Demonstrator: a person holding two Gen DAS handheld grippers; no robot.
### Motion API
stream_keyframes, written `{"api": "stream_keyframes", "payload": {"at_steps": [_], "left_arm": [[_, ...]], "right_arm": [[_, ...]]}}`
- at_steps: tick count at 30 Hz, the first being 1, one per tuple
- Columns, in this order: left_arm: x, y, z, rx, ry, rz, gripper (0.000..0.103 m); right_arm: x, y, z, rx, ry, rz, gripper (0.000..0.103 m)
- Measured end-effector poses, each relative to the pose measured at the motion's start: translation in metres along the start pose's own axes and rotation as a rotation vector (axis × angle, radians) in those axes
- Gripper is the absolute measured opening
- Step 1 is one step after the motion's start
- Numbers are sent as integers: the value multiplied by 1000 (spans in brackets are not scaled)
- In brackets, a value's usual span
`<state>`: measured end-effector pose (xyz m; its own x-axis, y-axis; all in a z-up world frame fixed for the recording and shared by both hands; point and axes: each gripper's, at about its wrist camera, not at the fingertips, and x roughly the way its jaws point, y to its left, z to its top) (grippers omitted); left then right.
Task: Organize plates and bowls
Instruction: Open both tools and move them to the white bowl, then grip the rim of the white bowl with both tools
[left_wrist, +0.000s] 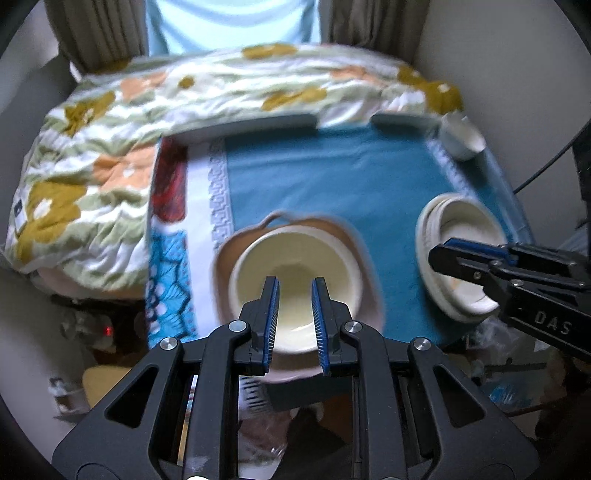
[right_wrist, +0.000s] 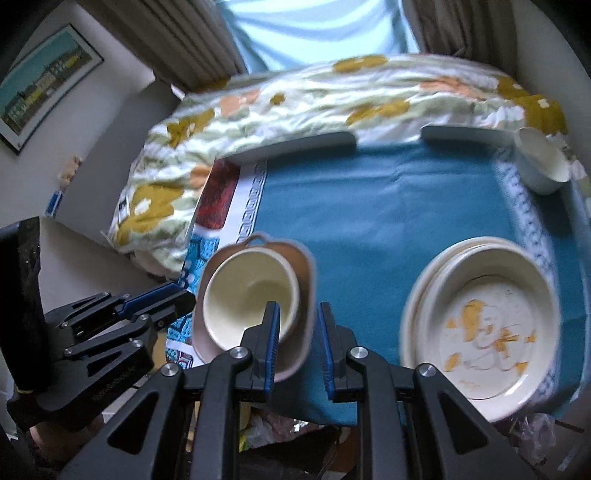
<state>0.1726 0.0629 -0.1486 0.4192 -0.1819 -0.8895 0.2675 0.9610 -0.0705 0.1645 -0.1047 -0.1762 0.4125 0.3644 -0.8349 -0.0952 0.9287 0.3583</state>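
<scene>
A cream bowl (left_wrist: 295, 284) sits in a pink-brown handled dish (left_wrist: 229, 258) near the front edge of the blue cloth. My left gripper (left_wrist: 294, 291) is open and empty, hovering over the bowl's near rim. A stack of white plates (right_wrist: 480, 317) with a yellow-stained top plate lies at the right. My right gripper (right_wrist: 299, 317) is open and empty above the cloth, between the bowl (right_wrist: 247, 295) and the plates. It also shows in the left wrist view (left_wrist: 454, 258), in front of the plates (left_wrist: 436, 221). A small white cup (right_wrist: 543, 162) stands at the far right corner.
The blue cloth (right_wrist: 369, 206) covers a table beside a bed with a floral quilt (right_wrist: 295, 96). Two grey bars (right_wrist: 303, 142) lie along the table's far edge. Clutter and bags lie on the floor under the front edge.
</scene>
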Motion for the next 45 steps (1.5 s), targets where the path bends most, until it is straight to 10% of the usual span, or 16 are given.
{"api": "stream_keyframes", "payload": {"at_steps": [3, 5, 8, 10, 12, 18, 32, 36, 45], "left_arm": [[-11, -30, 11, 4, -63, -8, 80], [-21, -53, 19, 8, -140, -13, 93], [-18, -83, 35, 2, -149, -26, 93], [-13, -102, 47, -11, -144, -40, 93], [-10, -124, 59, -21, -160, -54, 93], [17, -189, 102, -42, -161, -62, 93], [130, -261, 229, 56, -64, -151, 93], [184, -274, 257, 129, 17, -149, 91], [283, -301, 280, 262, 182, -200, 43]], "right_arm": [[-26, -26, -1, 13, -46, -12, 19], [-44, -48, 1, 27, -77, -27, 19], [-68, -89, 4, 60, -112, -71, 32], [-81, -120, 6, 94, -122, -88, 68], [-93, -146, 9, 112, -132, -95, 84], [-122, -216, 23, 94, -165, -139, 99], [-84, -315, 79, 239, -122, -106, 99], [-49, -343, 89, 374, -89, -77, 82], [12, -376, 109, 553, -43, -43, 50]]}}
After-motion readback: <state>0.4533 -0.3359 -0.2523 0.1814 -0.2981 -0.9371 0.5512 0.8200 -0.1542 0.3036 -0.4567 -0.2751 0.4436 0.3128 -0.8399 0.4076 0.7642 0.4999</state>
